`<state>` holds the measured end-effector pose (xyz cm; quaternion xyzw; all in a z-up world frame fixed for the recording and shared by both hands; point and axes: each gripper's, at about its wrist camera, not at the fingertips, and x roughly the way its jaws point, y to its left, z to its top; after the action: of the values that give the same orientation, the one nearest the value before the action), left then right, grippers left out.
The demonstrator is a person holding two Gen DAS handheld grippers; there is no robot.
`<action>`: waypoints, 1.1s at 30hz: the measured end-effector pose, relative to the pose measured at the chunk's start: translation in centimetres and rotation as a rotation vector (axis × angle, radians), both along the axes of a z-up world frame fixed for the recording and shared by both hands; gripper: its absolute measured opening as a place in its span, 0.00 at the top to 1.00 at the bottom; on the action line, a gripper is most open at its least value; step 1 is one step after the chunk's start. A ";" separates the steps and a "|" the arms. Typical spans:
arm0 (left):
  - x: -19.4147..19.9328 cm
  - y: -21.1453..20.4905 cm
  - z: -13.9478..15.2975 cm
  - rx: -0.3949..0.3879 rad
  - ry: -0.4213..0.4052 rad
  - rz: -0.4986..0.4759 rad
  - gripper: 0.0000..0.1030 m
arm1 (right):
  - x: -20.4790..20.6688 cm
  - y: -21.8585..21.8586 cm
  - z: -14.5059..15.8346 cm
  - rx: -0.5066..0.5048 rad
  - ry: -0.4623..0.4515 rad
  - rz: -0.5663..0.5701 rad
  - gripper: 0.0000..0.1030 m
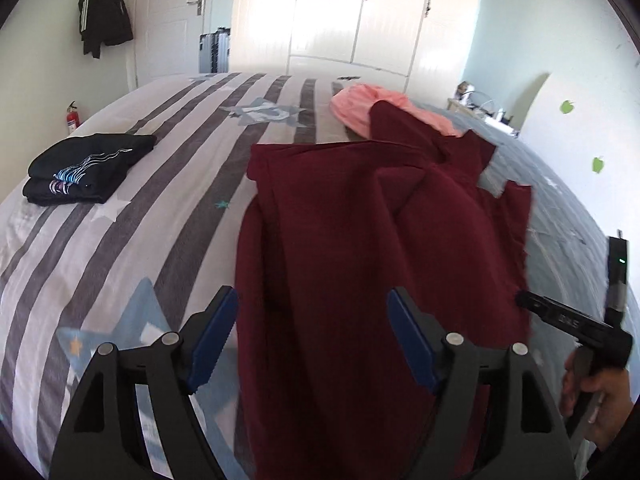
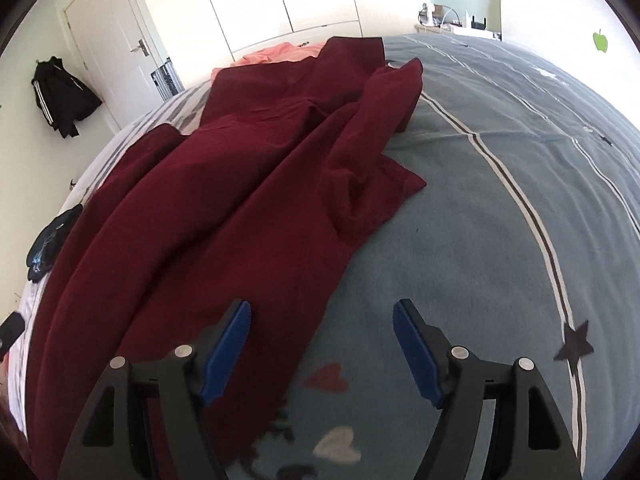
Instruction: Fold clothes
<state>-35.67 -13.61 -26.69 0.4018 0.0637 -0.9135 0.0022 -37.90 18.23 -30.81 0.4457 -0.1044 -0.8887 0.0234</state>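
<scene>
On the bed [image 1: 120, 248], the maroon garment [image 1: 360, 240] is lying rumpled and unfolded. The left tongs [image 1: 312, 332] and right tongs [image 2: 322, 344] are hovering released at its near edge; next, both should be gripping that edge.

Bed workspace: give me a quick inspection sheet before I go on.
Surface: bed, striped cover on one side, grey-blue on the other.
Job's things: maroon garment spread out, rumpled, unfolded; pink garment beyond it; folded black clothes stacked apart.
Clutter: nothing seen on the bed.
Grippers: left gripper open over the maroon garment; right gripper open at its edge; both hold nothing.
Cables: nothing seen.
Surroundings: black jacket hanging by the door, wardrobe, fire extinguisher.
</scene>
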 end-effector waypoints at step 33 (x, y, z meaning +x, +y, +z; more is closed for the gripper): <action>23.8 -8.6 8.1 -0.001 0.078 0.013 0.36 | 20.3 10.4 8.1 0.043 0.020 0.042 0.71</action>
<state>-11.84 -22.20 -18.63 0.3654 0.0659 -0.9285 0.0061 -17.56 28.64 -22.69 0.4392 -0.0756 -0.8946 0.0337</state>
